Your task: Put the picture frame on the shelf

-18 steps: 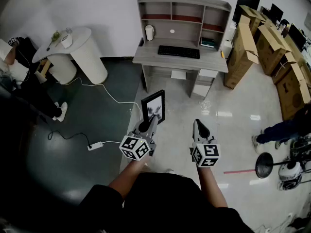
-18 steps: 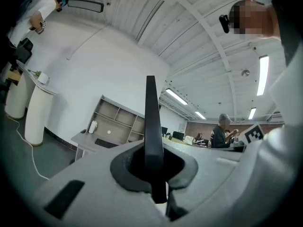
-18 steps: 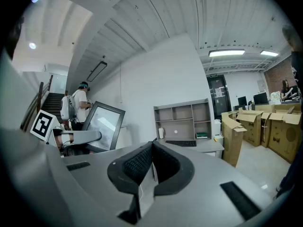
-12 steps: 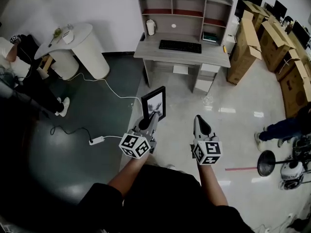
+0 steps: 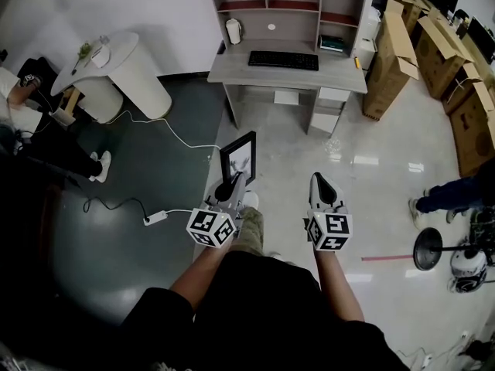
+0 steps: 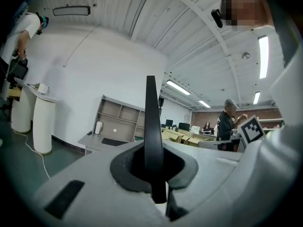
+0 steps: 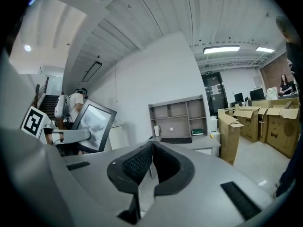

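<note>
picture frame (image 5: 238, 158): 1, black border, pale print; upright, lower edge pinched in the left gripper (image 5: 230, 188), carried over the floor (image 5: 363, 168), well short of the desk; not on the shelf.
L jaws: clenched on the frame's thin edge; in the left gripper view it shows edge-on, rising straight up from btwn the pads.
R jaws: right gripper (image 5: 319, 185) pressed shut, pads meeting, nothing btwn them.
Grippers: 2, side by side in front of the person's body, both aimed fwd toward the desk; frame only on the left one.
Marker cubes: 2, one per gripper, at the rear ends near the hands.
Shoe (image 5: 249, 201): 1 showing, pale, just below the left gripper.
Desk (image 5: 340, 79): 1, grey, against the far wall, ahead of both grippers.
Shelf (image 5: 290, 6): 1 hutch unit standing on the desk's back, several open bays.
Keyboard (image 5: 283, 60): 1, black, on the desk top.
Jug (image 5: 233, 31): 1, white, at the desk's left rear.
Round table (image 5: 124, 72): 1, white, far left, small items on top.
Power strip (image 5: 155, 219): 1, on the dark floor left, white cable running off.
Cardboard boxes (image 5: 394, 52): at least 3, right of the desk.
Other people: 2, one at the left edge, one at the right edge (legs only).
</note>
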